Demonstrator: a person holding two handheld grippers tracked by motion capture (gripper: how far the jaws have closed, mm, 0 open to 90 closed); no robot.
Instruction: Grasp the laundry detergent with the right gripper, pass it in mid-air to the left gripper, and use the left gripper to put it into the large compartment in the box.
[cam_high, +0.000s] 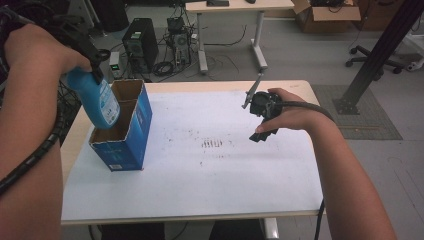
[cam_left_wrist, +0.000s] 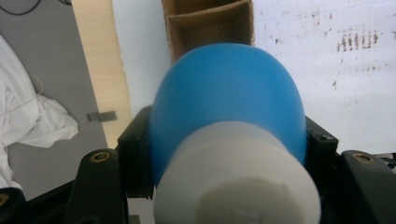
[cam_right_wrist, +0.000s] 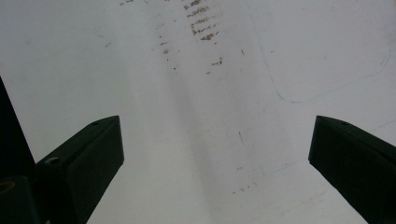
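Item: blue bottle (cam_high: 100, 100) with white cap (cam_left_wrist: 238, 186), tilted, its base hanging over the near compartment of the open blue carton (cam_high: 131, 135) at the table's (cam_high: 280, 86) left side. I have it clamped between my left gripper's (cam_high: 87, 60) jaws at the shoulder. My right gripper (cam_high: 265, 117) hangs over the white sheet (cam_high: 225, 185), well apart, jaws wide and empty.

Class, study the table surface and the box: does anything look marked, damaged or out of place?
The white table cover carries brownish scuff marks near its middle. The blue box stands upright and open-topped; no spill or damage shows.
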